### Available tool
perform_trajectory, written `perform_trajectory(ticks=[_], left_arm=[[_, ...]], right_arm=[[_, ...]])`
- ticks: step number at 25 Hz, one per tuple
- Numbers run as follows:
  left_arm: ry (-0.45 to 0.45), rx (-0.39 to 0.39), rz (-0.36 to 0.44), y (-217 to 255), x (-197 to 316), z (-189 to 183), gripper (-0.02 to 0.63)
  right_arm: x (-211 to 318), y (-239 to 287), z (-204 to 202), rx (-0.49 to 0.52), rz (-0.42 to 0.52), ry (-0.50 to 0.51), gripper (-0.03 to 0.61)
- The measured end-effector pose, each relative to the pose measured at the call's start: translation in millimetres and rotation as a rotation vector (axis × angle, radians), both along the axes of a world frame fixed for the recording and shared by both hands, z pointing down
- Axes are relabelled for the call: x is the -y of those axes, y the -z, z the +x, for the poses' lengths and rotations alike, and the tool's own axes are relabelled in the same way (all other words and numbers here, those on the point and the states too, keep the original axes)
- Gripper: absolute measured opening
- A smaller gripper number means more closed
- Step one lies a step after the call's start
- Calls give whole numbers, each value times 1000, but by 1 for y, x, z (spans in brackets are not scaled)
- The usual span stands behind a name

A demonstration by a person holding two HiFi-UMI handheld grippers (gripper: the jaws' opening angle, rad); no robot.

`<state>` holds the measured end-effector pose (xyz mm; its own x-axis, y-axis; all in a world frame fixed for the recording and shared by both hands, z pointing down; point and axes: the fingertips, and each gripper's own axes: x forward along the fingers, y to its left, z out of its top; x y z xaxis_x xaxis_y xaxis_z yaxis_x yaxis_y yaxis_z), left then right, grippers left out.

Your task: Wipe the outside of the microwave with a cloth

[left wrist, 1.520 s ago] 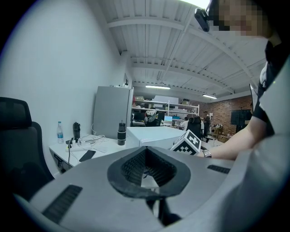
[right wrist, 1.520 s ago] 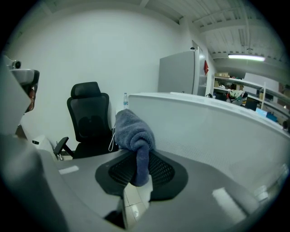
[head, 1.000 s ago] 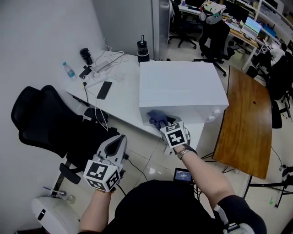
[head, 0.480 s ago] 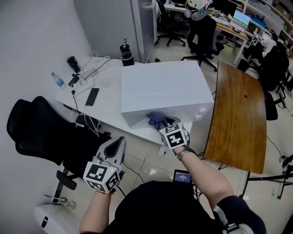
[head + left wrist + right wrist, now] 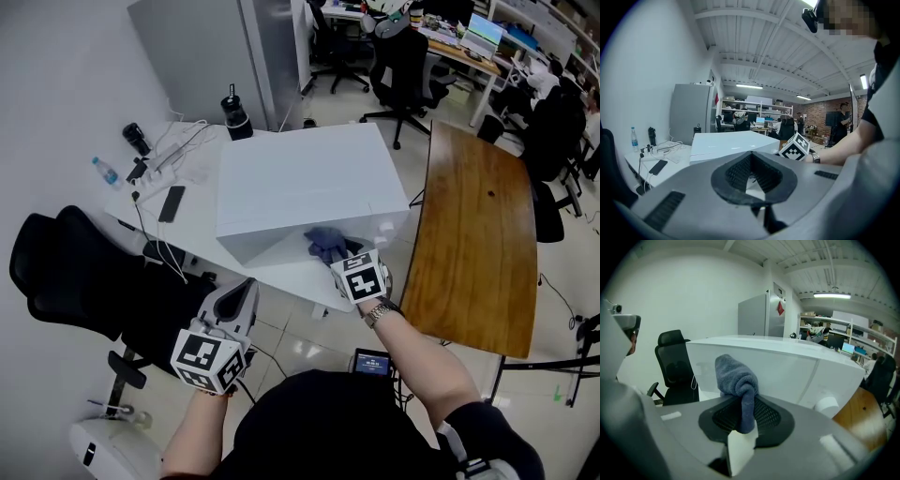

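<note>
Blue-grey terry cloth bunches from the closed jaws of your right gripper, which clamp a fold of it at the front face of the white microwave. The cloth appears to touch that face near its lower edge, though the head view leaves the contact unclear. The microwave stands on a white desk, just beside a wooden table. Your left gripper hangs low at your left, well apart from the microwave, its jaws together with nothing between them. A phone and a water bottle lie at the desk's far side, near a black office chair.
</note>
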<state>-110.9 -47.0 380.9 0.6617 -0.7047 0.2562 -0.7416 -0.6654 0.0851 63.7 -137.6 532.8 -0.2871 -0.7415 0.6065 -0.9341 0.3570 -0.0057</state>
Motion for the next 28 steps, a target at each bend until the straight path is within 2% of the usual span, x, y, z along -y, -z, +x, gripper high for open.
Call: perform_trajectory(ticks=[15, 21, 28], left_arm=[[-27, 32, 10, 1, -10, 87, 5], [-29, 31, 10, 2, -13, 114, 5], [-11, 39, 10, 0, -18, 128, 5]], right_arm=[[-12, -4, 98, 12, 0, -60, 74], [-19, -2, 107, 19, 10, -17, 74], [-25, 1, 114, 30, 15, 15, 74]])
